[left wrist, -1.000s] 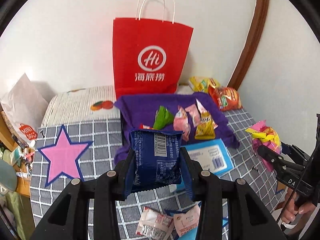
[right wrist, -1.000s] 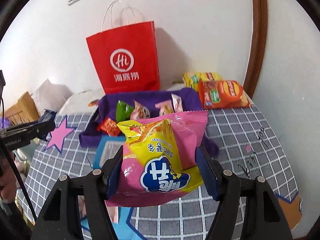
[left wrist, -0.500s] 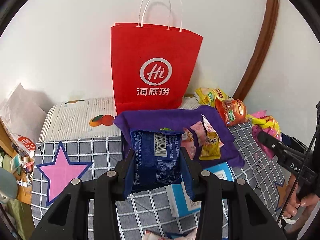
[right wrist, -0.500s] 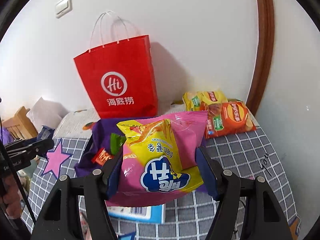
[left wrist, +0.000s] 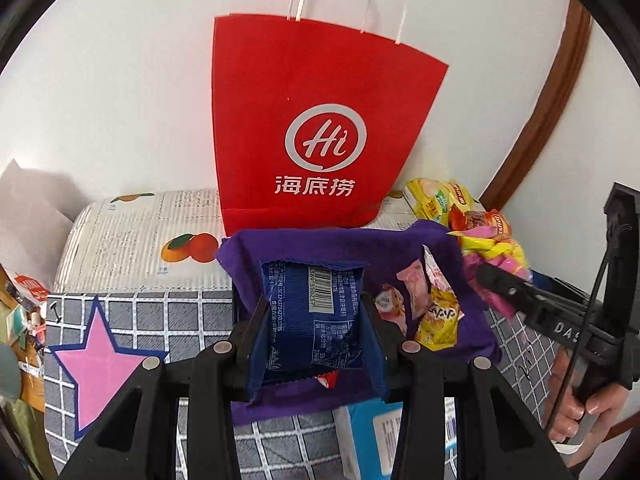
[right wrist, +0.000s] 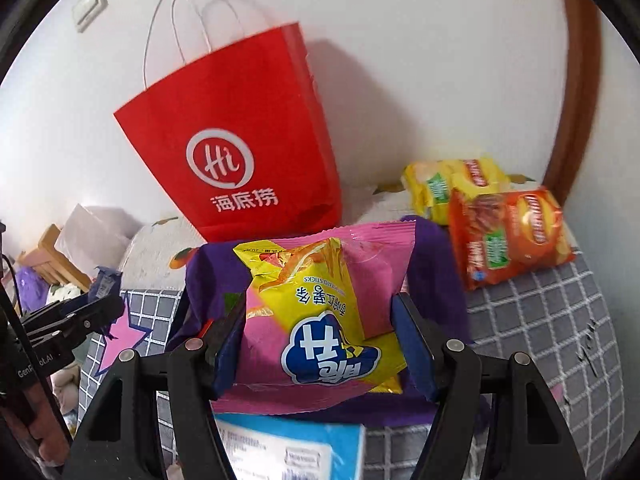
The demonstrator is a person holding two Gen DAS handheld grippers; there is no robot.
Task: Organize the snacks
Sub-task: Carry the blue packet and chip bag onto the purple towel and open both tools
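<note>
1. Purple cloth (left wrist: pixel 280 248) lines a container at the middle of the scene, and we carry two snacks over it: our left gripper (left wrist: pixel 316 320) has its jaws clenched on a dark blue packet (left wrist: pixel 316 312), barcode side up, while our right gripper (right wrist: pixel 320 336) has its jaws grasping a pink and yellow bag of potato sticks (right wrist: pixel 320 304).

2. Both packets hang above the purple-lined container, which already holds several small sweets and wrappers (left wrist: pixel 424 304); we judge the step in hand to be the delivery of two more snacks to that pile.

3. Next, in our reading, each hand must lower its packet over free cloth and part its jaws. The puffy bag is wide and may slump over the container's edge, so it wants a spot clear of the small packets; the blue packet is flat and should drop cleanly.

4. Left to sort, as far as we can see, are a yellow bag (right wrist: pixel 452 188) and an orange bag of crisps (right wrist: pixel 508 232) lying to the right near the wall, and a light blue box (right wrist: pixel 288 452) just in front of the container.

5. Underneath is a grey checked cover (right wrist: pixel 540 320) with a pink star (left wrist: pixel 96 368); whether it lies on a bed or a worktop we cannot tell.

6. A red paper carrier bag (left wrist: pixel 316 136) with white handles stands upright against a white wall behind the container, with a brown curved frame (left wrist: pixel 544 92) at right and a light switch (right wrist: pixel 90 6) at upper left.
</note>
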